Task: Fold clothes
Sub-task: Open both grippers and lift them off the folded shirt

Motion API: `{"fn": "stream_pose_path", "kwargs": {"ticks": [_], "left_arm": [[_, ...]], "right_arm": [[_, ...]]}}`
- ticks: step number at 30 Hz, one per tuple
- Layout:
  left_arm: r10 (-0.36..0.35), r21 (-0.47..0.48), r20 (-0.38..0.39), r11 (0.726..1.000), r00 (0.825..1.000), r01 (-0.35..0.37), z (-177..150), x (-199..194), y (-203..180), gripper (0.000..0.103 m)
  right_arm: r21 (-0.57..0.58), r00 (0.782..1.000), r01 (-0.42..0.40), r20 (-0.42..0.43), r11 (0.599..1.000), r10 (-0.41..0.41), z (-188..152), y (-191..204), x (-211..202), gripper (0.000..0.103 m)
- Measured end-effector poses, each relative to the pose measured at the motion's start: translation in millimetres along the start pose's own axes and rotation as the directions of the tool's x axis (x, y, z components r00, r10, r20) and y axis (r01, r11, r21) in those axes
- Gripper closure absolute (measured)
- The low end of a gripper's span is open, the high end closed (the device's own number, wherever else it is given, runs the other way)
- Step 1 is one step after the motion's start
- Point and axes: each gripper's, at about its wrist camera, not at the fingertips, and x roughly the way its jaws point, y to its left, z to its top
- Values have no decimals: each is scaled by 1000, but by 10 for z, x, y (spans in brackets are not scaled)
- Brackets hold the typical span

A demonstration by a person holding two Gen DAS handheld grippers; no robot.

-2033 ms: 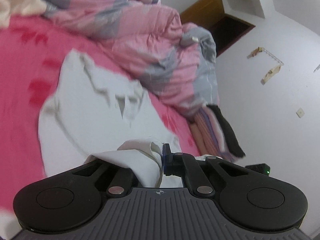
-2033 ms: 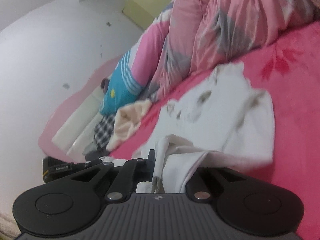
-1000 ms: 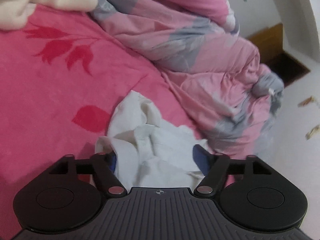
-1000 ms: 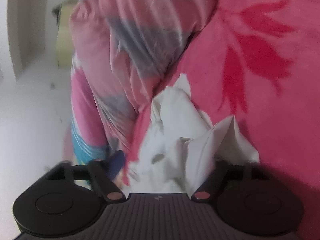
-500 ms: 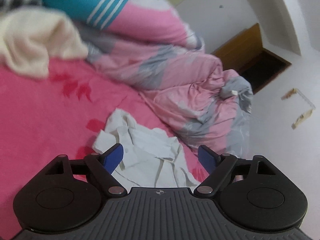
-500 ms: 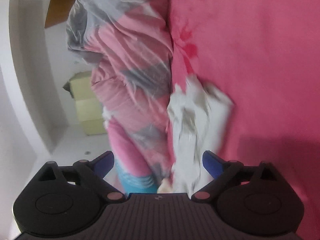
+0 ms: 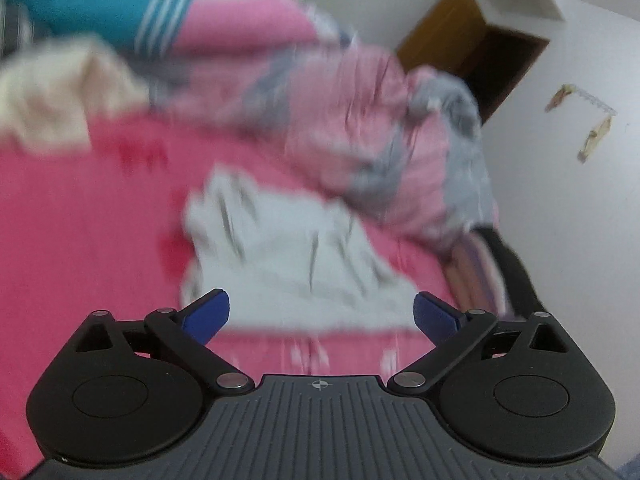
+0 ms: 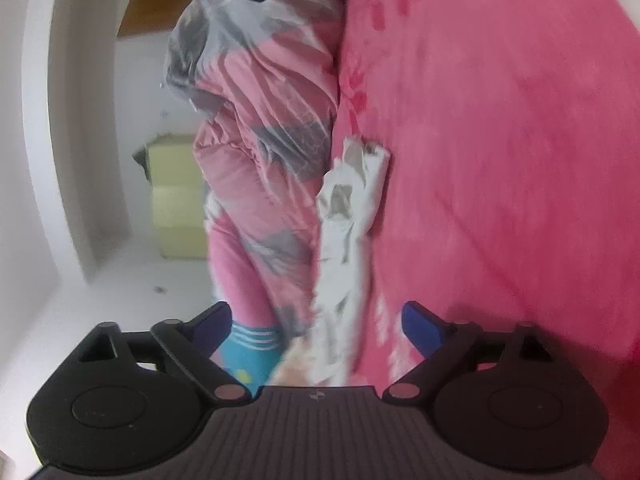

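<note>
Left wrist view, blurred: the left gripper [image 7: 321,312] has its jaws spreading apart with nothing between them, and the white garment [image 7: 288,248] lies crumpled on the pink bed sheet [image 7: 80,240] at 12 o'clock from the fingertips, its far edge beside the pink-and-grey quilt [image 7: 360,120] at 1 o'clock. Right wrist view: the right gripper [image 8: 316,320] grips nothing, its wide jaws narrowing, while the white garment [image 8: 352,216] stretches toward 12 o'clock along the seam between quilt [image 8: 272,120] and sheet [image 8: 500,160]
</note>
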Motion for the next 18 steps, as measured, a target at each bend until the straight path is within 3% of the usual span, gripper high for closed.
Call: {"fn": "stream_pose_path", "kwargs": {"ticks": [1, 3, 5, 10, 18], "left_arm": [[-3, -22, -23, 1000, 1000, 3, -134, 156, 48, 7], [-11, -67, -67, 998, 998, 7, -403, 467, 145, 18], [-19, -122, -65, 993, 998, 11, -515, 713, 268, 26], [1, -291, 8, 957, 1000, 1, -540, 1077, 613, 29], [30, -353, 115, 936, 993, 13, -475, 1343, 815, 49]], "right_arm": [[-37, 1000, 28, 0, 999, -28, 11, 29, 30, 18], [-107, 996, 90, 3, 990, -90, 49, 85, 125, 23], [-140, 990, 137, 7, 981, -137, 95, 99, 243, 26], [-178, 981, 193, 22, 965, -192, 209, 144, 564, 29], [-304, 966, 238, -25, 923, -257, 320, 303, 1193, 30]]}}
